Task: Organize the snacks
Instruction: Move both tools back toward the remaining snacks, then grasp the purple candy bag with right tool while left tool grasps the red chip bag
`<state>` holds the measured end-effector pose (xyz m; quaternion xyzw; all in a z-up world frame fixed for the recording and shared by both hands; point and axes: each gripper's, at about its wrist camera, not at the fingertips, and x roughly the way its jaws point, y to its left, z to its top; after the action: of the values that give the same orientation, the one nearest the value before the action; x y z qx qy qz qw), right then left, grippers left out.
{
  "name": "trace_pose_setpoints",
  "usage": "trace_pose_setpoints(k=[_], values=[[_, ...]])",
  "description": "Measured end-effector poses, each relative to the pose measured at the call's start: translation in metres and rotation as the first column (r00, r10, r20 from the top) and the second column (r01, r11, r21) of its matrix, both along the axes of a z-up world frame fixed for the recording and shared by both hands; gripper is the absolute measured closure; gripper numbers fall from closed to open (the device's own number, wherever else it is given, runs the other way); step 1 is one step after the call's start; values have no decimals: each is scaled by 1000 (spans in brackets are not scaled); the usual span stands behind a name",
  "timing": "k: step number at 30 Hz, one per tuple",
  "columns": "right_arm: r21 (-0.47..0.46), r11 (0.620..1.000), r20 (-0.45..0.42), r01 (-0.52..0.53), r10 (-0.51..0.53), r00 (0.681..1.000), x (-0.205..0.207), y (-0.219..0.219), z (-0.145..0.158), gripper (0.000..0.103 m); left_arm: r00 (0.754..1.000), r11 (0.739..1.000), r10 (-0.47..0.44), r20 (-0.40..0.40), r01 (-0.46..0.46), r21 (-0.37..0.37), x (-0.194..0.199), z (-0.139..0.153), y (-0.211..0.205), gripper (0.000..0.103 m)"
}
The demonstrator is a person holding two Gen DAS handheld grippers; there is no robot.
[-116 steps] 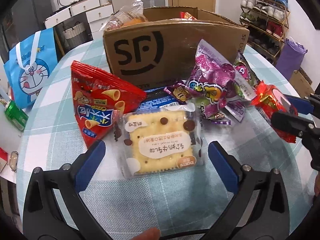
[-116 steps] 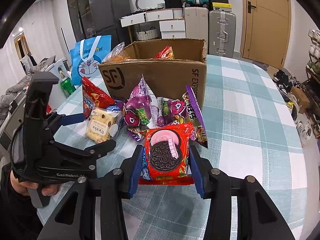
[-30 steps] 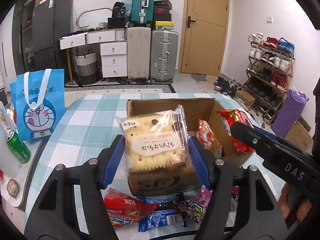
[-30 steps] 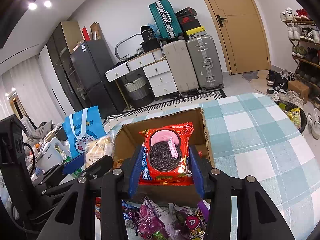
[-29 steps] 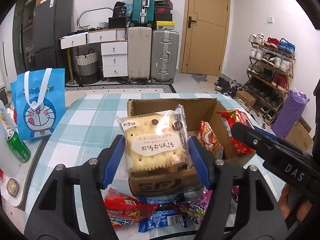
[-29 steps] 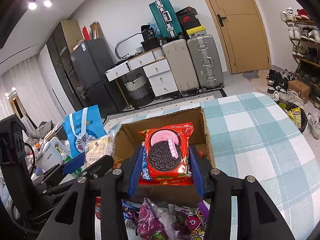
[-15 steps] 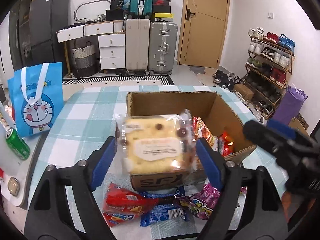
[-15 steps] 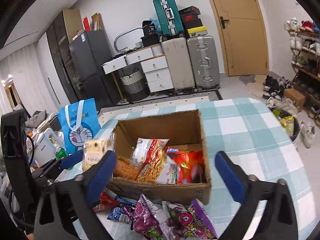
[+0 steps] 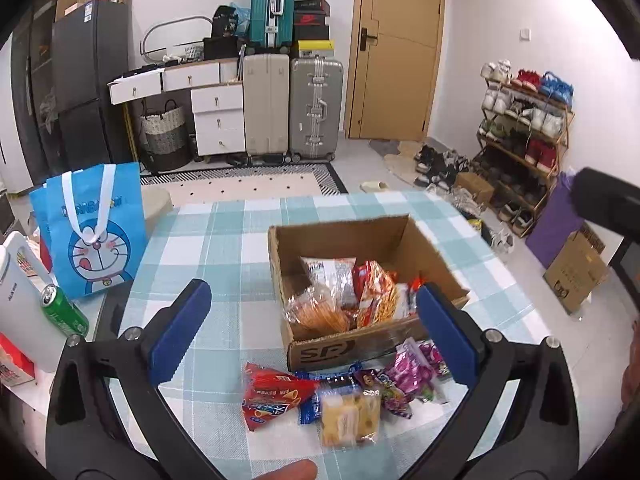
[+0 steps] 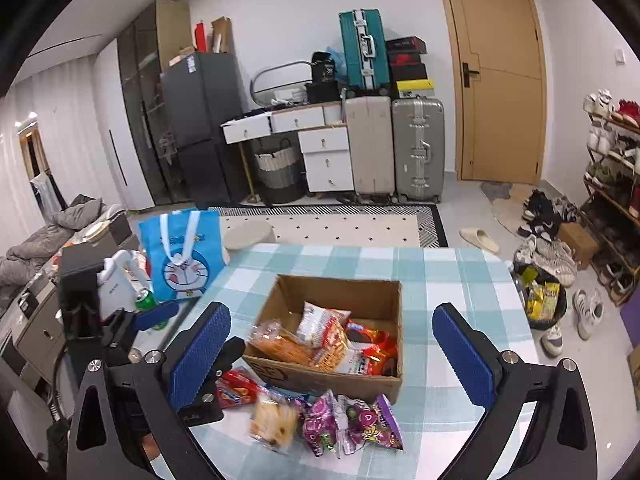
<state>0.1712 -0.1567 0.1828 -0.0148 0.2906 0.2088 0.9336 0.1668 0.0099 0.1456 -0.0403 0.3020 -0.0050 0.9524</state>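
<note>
Cardboard box (image 9: 390, 236) holds crinkly packets – both claws, left (image 9: 314, 334) and right (image 10: 332, 354), gape empty

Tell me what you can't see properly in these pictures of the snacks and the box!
- Box bottom, both views: piled packets cover it.
- Cracker packet, right wrist view: blurred, label unreadable.
- Blue packet, left wrist view: mostly under the cracker packet and red chip bag.
- Left gripper, right wrist view: partly behind the right gripper's finger.

Left gripper (image 9: 312, 334) fingers just opened, empty; cracker pack (image 9: 350, 420) before box (image 9: 352, 240).
</note>
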Motion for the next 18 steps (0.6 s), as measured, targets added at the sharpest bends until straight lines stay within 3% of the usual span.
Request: trace_pose_setpoints(k=[3,6,18], values=[[6,1000,22,-30,29,999,-16,2,20,1,1000,1000,4,15,-4,17,-12,13,2,1],[-25,999,3,-39,40,999,-28,5,15,1,1000,999,-8,3,8,31,-22,13,0,1],[-66,998,-117,-21,13,993,-13,-19,-76,0,998,998,-26,-58,29,56,-36,-31,1,1]])
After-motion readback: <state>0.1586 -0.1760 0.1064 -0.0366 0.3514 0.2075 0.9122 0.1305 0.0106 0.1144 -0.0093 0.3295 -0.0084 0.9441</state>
